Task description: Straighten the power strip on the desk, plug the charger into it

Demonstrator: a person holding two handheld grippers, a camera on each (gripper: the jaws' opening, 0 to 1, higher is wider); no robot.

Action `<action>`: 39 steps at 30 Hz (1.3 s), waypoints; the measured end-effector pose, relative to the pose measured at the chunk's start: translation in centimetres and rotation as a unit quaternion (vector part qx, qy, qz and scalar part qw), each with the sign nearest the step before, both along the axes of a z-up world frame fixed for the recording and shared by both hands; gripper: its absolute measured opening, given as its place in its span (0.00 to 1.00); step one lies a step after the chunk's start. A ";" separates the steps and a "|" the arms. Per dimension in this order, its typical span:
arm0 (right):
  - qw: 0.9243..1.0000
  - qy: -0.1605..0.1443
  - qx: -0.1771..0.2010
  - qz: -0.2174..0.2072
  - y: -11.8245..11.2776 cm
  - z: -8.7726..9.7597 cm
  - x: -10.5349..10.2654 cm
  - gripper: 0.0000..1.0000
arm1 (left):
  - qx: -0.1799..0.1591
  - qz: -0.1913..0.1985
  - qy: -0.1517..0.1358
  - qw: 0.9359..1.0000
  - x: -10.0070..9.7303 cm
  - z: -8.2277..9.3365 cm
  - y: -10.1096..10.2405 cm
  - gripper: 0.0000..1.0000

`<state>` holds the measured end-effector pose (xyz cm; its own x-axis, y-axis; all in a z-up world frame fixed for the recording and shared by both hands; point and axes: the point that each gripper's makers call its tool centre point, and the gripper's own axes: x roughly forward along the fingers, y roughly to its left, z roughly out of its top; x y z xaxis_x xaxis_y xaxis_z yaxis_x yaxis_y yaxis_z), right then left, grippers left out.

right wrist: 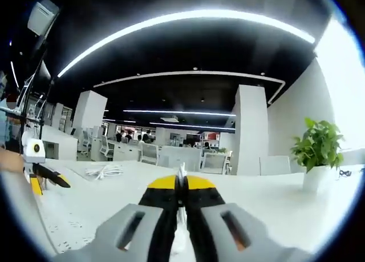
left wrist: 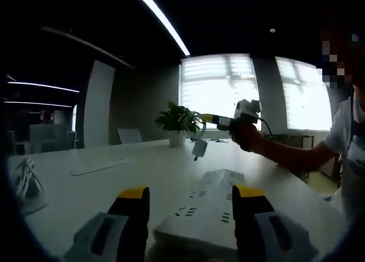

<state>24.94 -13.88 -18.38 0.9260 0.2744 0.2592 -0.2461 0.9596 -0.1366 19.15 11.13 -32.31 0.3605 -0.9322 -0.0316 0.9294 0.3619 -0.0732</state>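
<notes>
The power strip (left wrist: 208, 208) is seen lying on the desk (left wrist: 114, 185) between the spread jaws of the left gripper (left wrist: 191, 200), its long axis running away from them; the charger (left wrist: 199, 148) is held pinched in the right gripper (right wrist: 181, 188), hanging above the strip's far end. The right gripper is judged nearer to the sockets.

The white power strip (left wrist: 208, 202) lies flat on the table (left wrist: 114, 185), running lengthwise away from me, its near end between my left tool's jaws. The white charger (left wrist: 199, 148) hangs in the air beyond its far end, clear of the sockets.
</notes>
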 end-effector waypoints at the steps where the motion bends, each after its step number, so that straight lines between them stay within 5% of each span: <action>1: 1.000 -0.005 0.005 0.003 0.1 0.4 0.0 0.03 | -0.003 0.002 0.001 1.000 0.1 0.1 0.1 0.61; 4: 0.996 -0.026 0.076 0.036 1.0 2.4 -0.7 0.03 | -0.006 0.004 0.000 1.000 0.3 0.2 0.2 0.63; 14: 0.996 -0.063 0.037 0.058 7.0 5.2 -3.5 0.03 | -0.032 0.028 -0.014 0.999 1.4 1.3 0.7 0.66; 19: 0.993 -0.066 0.050 0.084 8.9 5.0 -4.4 0.03 | -0.029 0.033 -0.026 0.999 1.5 1.4 0.6 0.67; 39: 0.989 -0.062 -0.013 0.135 13.1 2.4 -7.0 0.04 | -0.032 0.046 -0.052 0.997 1.8 2.0 0.4 0.67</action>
<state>17.96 -0.83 -16.00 0.7793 0.5160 0.3556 -0.4732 0.8566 -0.2059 20.95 11.56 -30.28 0.4434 -0.8937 0.0692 0.8959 0.4442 -0.0039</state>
